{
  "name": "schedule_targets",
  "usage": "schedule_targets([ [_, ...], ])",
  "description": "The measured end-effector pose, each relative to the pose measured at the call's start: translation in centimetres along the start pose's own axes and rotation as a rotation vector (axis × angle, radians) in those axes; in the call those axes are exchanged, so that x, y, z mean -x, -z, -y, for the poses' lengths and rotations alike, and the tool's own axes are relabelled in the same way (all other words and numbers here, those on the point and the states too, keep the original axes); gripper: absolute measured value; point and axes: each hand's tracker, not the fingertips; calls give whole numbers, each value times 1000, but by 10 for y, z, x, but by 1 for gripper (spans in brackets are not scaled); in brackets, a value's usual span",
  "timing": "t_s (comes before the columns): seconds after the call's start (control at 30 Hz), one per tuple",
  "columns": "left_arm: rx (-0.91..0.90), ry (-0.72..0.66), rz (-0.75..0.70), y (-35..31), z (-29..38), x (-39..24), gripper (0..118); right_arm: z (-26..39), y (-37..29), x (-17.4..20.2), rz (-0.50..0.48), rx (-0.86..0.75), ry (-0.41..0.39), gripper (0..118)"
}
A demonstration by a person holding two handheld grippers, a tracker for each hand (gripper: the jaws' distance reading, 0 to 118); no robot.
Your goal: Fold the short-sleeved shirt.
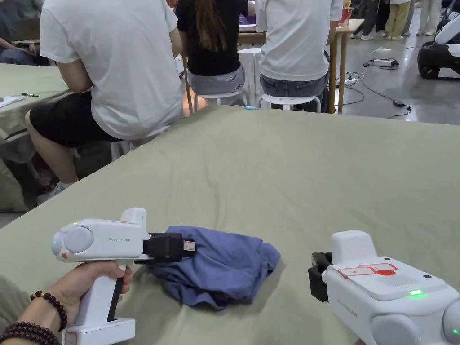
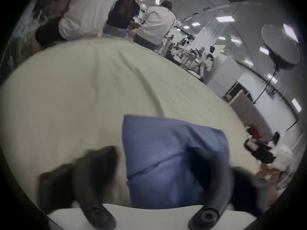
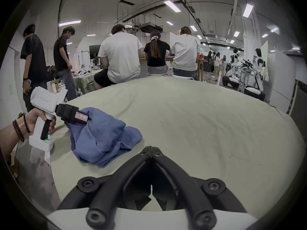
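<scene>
Fingers [image 3: 152, 150] together — off shirt [image 3: 103, 137].

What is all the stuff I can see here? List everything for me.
shirt: one, blue, crumpled near the table's front edge.
table: one, covered in green cloth.
seated people: three, backs turned, past the far edge.
stools: white, under them.
cables: black, on the grey floor at right.
left tool: white with black jaws, spread apart, at the shirt.
right tool: white with black jaws, closed together on nothing, right of the shirt.
left hand: beaded bracelets on its wrist.
</scene>
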Motion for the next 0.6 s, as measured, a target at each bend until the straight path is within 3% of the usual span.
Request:
schedule_targets([
  [0.1, -43, 73, -48, -15, -6, -16, 115, -5, -7, -6, 11, -6, -1, 0],
  [0.17, -64, 40, -71, -32, -15, -26, 118, -9, -15, -13, 12, -14, 3, 0],
  [0.33, -207, 85, -97, -68, -33, -109, 117, -28, -52, -36, 53, -53, 21, 0],
  [0.4, -248, 133, -94, -68, -39, -159, 77, -36, -73, -50, 62, -68, 25, 0],
  [0.47, -308, 226, -161, -56, -44, -209, 0, -43, -96, -68, 83, -92, 26, 0],
  [0.6, -383, 284, -109, -30, -45, -310, 2, -56, -143, -121, 150, -125, -4, 0],
])
